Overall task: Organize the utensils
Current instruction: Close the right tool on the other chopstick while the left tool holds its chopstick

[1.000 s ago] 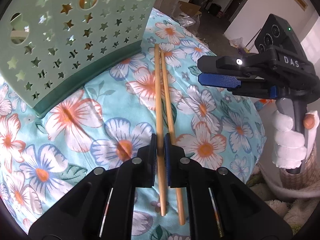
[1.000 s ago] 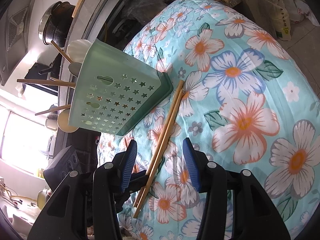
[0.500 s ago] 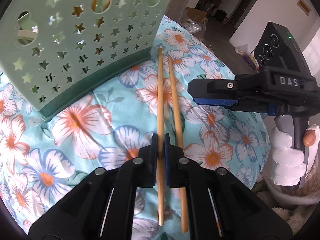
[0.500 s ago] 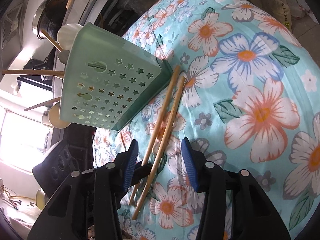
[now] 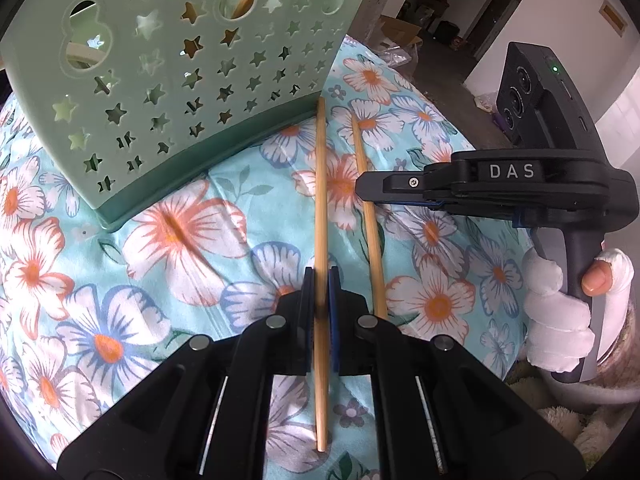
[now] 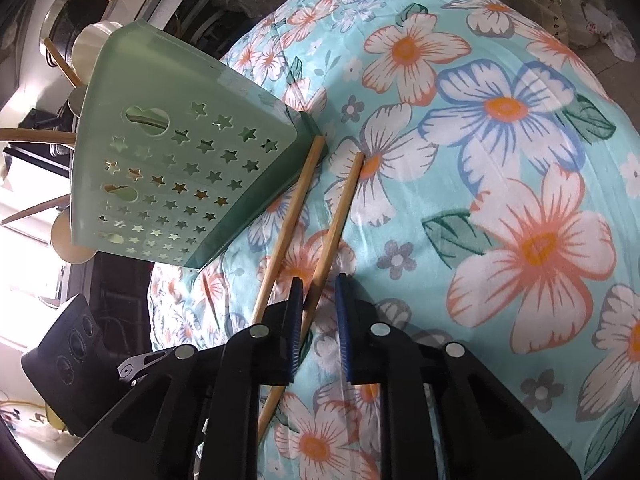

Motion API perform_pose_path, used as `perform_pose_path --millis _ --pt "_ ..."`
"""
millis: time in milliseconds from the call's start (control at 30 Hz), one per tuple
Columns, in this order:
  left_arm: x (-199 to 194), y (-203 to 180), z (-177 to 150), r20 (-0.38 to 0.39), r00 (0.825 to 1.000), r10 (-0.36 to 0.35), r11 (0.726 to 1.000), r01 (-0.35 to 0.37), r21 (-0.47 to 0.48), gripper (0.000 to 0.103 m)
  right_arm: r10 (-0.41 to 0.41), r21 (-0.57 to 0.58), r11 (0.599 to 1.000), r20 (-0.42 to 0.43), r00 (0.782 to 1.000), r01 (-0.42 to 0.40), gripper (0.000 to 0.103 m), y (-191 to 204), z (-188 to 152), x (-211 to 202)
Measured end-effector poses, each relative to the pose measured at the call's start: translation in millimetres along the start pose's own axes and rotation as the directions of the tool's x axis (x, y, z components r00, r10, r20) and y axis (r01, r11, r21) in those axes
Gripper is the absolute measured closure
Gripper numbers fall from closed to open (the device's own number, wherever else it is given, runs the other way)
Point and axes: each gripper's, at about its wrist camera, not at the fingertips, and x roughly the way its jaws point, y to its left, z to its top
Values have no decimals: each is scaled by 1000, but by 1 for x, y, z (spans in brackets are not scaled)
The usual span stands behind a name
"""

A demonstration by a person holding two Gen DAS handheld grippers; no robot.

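Your left tongs (image 5: 319, 304) are clamped on one chopstick (image 5: 320, 208) whose tip touches the green holder (image 5: 168, 80) at upper left; lifting could snag there. Your right tongs (image 6: 319, 320) reach in level, part-open around the second chopstick (image 6: 340, 216); closing off-centre may roll it on the floral surface (image 6: 520, 160).

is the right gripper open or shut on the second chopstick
Open. In the right wrist view the right gripper has a clear gap between its blue pads, and the second chopstick lies between them, unclamped.
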Motion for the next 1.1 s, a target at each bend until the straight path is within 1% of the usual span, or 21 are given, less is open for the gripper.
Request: perform_pose_path --millis 67,367,667,800,867,933,967,1000,1033,1100 --pt "1 -1 0 0 1000 1 1000 -1 0 97 15 9 1000 -1 1000 -15 92 -2 -1 0" --pt "0 0 0 0 1000 1 1000 -1 -1 97 35 24 999 -8 999 -35 92 -17 -5 -14" --pt "-1 -1 0 -3 1000 2 1000 -2 8 97 18 57 998 -6 1000 -18 92 -33 -17 -35" --pt "4 -5 6 -7 1000 4 1000 -4 18 97 20 65 998 -8 1000 -20 91 -39 -19 -41" --pt "4 -6 10 -2 1000 10 1000 -10 26 95 29 64 998 -9 1000 -28 91 -38 -18 -43" --pt "5 -6 17 4 1000 17 999 -18 32 91 60 68 996 0 998 -60 90 -36 -17 -46" --pt "6 -6 19 7 1000 21 999 -21 36 91 71 70 995 2 998 -70 89 -35 -16 -46" --pt "6 -7 21 9 1000 23 999 -23 42 91 72 73 995 6 997 -72 87 -35 -15 -47" --pt "6 -7 24 11 1000 25 998 -26 49 91 68 75 995 11 998 -69 81 -35 -14 -47" --pt "8 -9 29 12 999 31 997 -31 64 91 61 84 994 21 998 -63 80 -37 -11 -48"
